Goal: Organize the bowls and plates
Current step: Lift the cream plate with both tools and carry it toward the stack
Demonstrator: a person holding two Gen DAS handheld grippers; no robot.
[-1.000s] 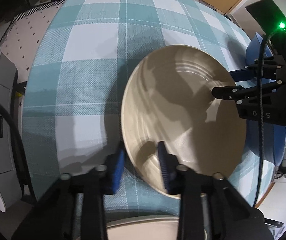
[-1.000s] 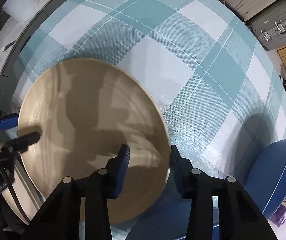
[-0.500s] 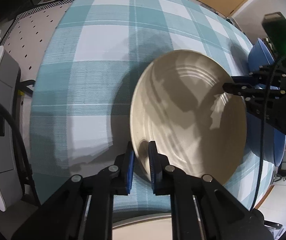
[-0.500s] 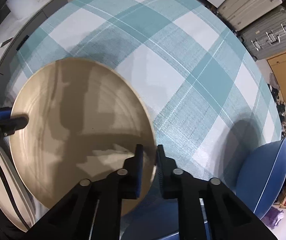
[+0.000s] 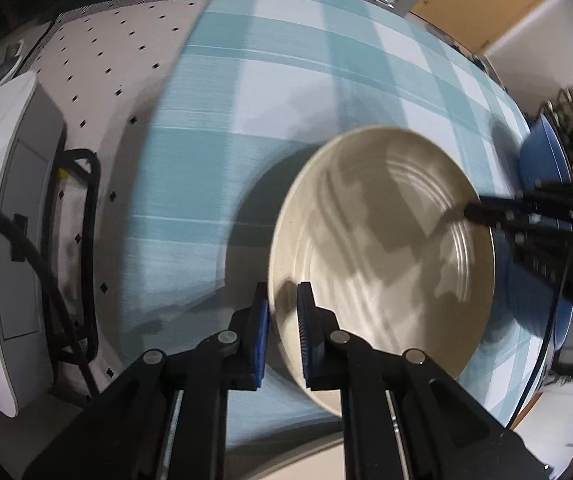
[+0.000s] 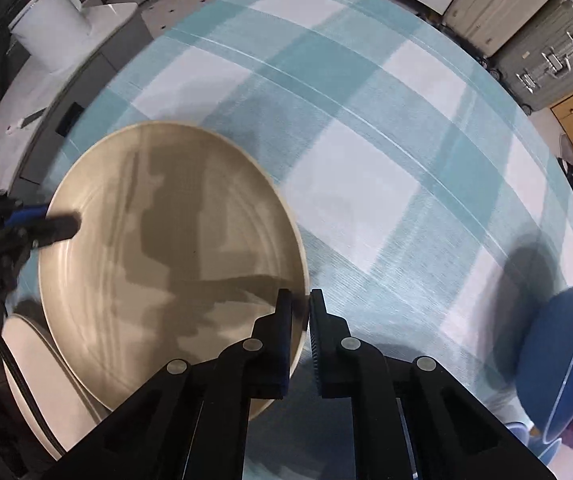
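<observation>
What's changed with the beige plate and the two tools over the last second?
Both tools closed on the beige plate: the left tool and the right tool, open around its rim a second ago, now clamp opposite edges. In both views the plate has shifted across the checked tablecloth. The blue bowl and the white plate beside it remain where they were.

Plate (image 5: pixel 386 240): beige, faint concentric rings.
Surface cloth (image 5: pixel 286 92): teal-and-white plaid with thin white lines.
Bowl (image 6: pixel 558 360): blue, paler rim line.
Floor (image 5: pixel 98 64): off-white, small black diamonds.
Jaws: black, blue pads.
Second plate (image 6: pixel 46 376): cream.
</observation>
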